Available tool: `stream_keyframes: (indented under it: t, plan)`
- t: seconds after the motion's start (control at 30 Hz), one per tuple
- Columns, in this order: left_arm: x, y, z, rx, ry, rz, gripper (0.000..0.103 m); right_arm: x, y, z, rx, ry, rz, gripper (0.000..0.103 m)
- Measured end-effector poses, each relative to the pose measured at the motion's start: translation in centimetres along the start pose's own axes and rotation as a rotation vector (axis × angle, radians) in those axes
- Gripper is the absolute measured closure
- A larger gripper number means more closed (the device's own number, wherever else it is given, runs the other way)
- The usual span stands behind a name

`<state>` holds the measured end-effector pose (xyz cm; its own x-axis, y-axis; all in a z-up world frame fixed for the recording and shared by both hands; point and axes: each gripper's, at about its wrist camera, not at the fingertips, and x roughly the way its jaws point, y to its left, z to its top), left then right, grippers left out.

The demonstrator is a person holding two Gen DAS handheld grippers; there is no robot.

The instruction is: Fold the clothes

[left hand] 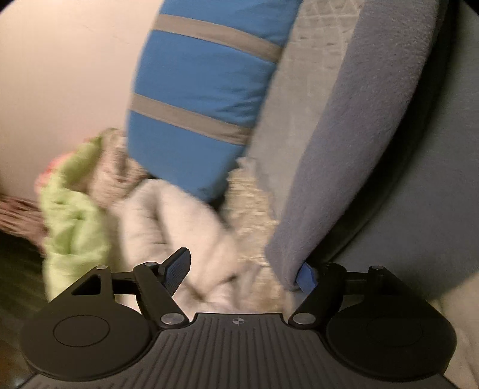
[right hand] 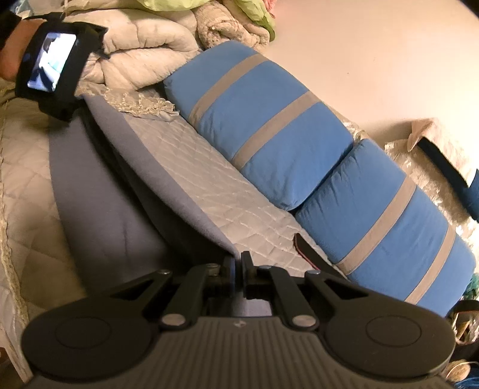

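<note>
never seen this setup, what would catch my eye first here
The bright blue pillows with grey stripes against the wall stand out most. In front of them a grey fleece garment lies over the quilted bedspread, its edge pinched in the right gripper. A lime-green cloth sits in the heap at the far end.

this is looking like a bedroom in a home. ahead of the right gripper a quilted cream bedspread (right hand: 215, 191) is covering a bed, and beyond it to the right two blue pillows with grey stripes (right hand: 269, 125) are lying end to end against a plain pale wall (right hand: 374, 59). farther ahead and to the left a bunched white quilted duvet (right hand: 140, 57), a knitted beige blanket (right hand: 227, 30) and a light green cloth (right hand: 257, 12) are lying heaped together.
</note>
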<state>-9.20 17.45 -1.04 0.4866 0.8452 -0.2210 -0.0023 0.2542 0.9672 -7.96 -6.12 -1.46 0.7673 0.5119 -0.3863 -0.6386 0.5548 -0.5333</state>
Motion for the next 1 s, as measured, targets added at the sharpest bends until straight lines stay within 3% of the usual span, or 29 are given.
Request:
stream_keyframes:
  t: [0.1, 0.27, 0.5, 0.67, 0.73, 0.87, 1.0]
  plan:
    - [0.0, 0.7, -0.6, -0.012, -0.028, -0.045, 0.031, 0.0, -0.4, 0.2, 0.032, 0.005, 0.012, 0.084]
    - [-1.3, -1.4, -1.8, 0.125, -0.114, 0.04, 0.031, 0.1, -0.5, 0.0, 0.036, 0.015, 0.005, 0.084]
    - [-0.8, -1.9, -1.5, 0.139, -0.106, 0.081, 0.033, -0.1, -0.5, 0.0, 0.037, 0.012, 0.015, 0.084]
    - [-0.9, -0.8, -0.9, 0.095, -0.098, 0.096, 0.049, -0.2, -0.7, -0.1, 0.042, 0.014, 0.019, 0.083]
    - [-1.0, 0.4, -0.7, 0.032, -0.092, 0.055, 0.053, -0.1, -0.8, -0.1, 0.053, 0.018, 0.021, 0.083]
    - [-0.1, 4.8, -0.4, -0.208, -0.034, -0.154, 0.059, 0.3, -2.5, 0.5, 0.14, 0.039, 0.07, 0.083]
    - [1.4, 7.6, -0.7, -0.311, -0.026, -0.294, 0.059, 1.2, -4.1, 1.1, 0.215, 0.061, 0.099, 0.083]
